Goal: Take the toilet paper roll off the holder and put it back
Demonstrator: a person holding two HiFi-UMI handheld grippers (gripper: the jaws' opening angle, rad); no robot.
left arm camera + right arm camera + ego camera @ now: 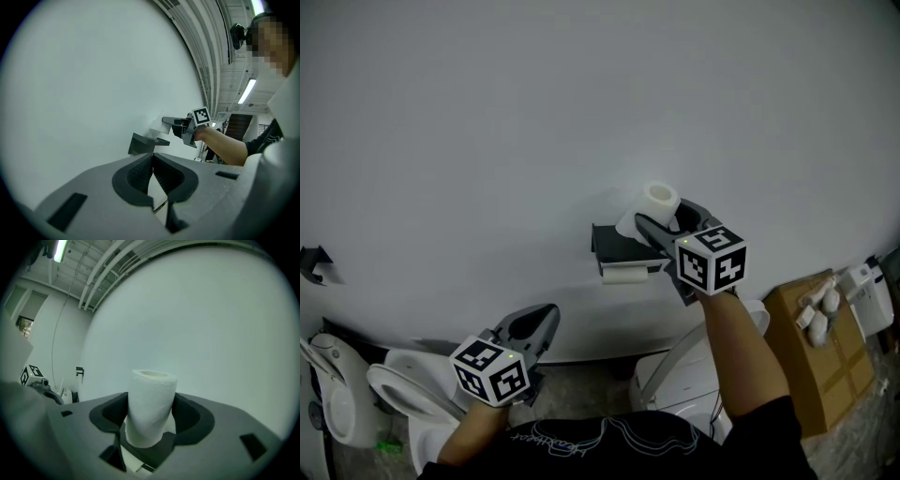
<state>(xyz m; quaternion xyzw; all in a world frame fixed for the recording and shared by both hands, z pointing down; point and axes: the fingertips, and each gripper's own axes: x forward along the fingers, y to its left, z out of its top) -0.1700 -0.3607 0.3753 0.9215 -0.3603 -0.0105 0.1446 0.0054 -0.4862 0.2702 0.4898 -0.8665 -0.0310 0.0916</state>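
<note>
A white toilet paper roll (660,200) stands upright just above the right end of the black wall holder (617,246). My right gripper (662,216) is shut on it, one jaw on each side. In the right gripper view the roll (150,408) fills the gap between the jaws, with the dark holder shelf (150,453) right below it. A loose sheet (626,225) hangs from the roll. A white piece (623,276) shows under the shelf. My left gripper (546,317) hangs low at the left, away from the holder, shut with nothing in it (152,159).
White toilets (401,394) (675,377) stand on the floor along the wall below. At the right sits a cardboard box (811,356) with white items on top. A small black fitting (315,262) is fixed to the wall at far left.
</note>
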